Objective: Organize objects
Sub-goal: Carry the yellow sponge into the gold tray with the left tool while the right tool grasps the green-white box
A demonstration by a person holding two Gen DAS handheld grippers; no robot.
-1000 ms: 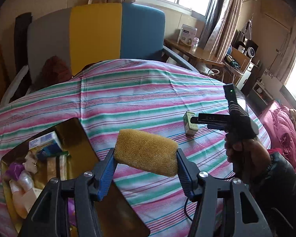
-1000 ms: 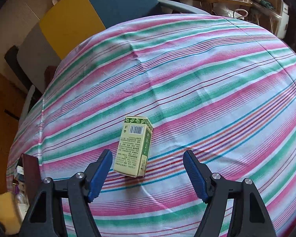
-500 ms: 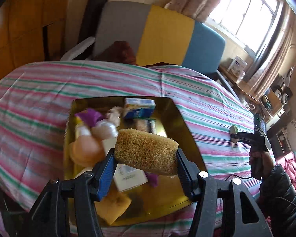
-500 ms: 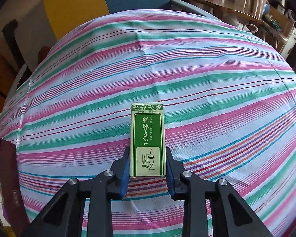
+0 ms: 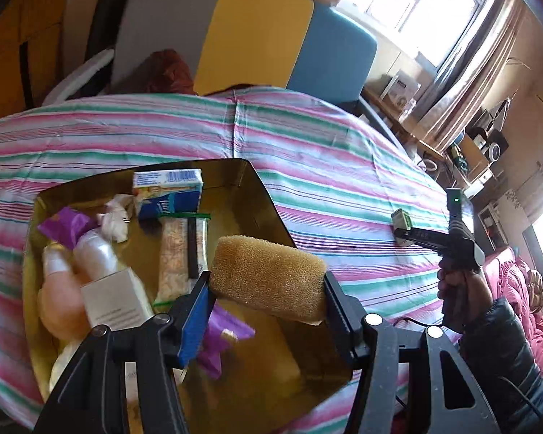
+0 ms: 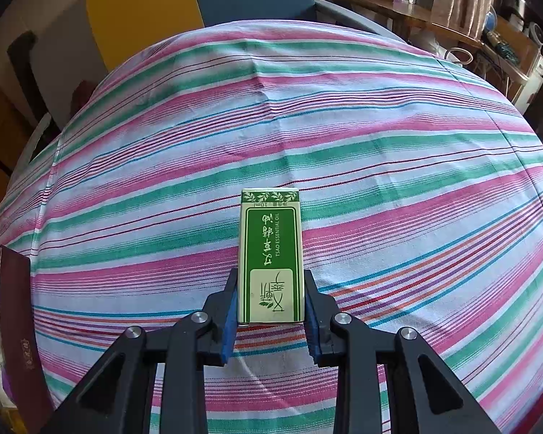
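Observation:
My left gripper (image 5: 268, 289) is shut on a tan sponge (image 5: 268, 276) and holds it over the near right part of a gold-lined box (image 5: 268, 195) on the striped tablecloth. The box holds several items: a blue and white carton (image 5: 168, 193), a white bottle (image 5: 108, 282), purple wrappers, a clear packet. My right gripper (image 6: 271, 307) is shut on a green essential oil box (image 6: 270, 253), held above the tablecloth; it also shows in the left wrist view (image 5: 402, 222) at the right.
The round table has a pink, green and white striped cloth (image 6: 307, 126). The box's maroon outer wall (image 6: 18, 311) shows at the left of the right wrist view. A grey, yellow and blue chair (image 5: 249, 36) stands behind the table. A wooden desk (image 5: 409, 123) with clutter is at the right.
My left gripper swung left with the sponge and now hangs over the gold-lined box. My right gripper closed on the green box and lifted it off the cloth.

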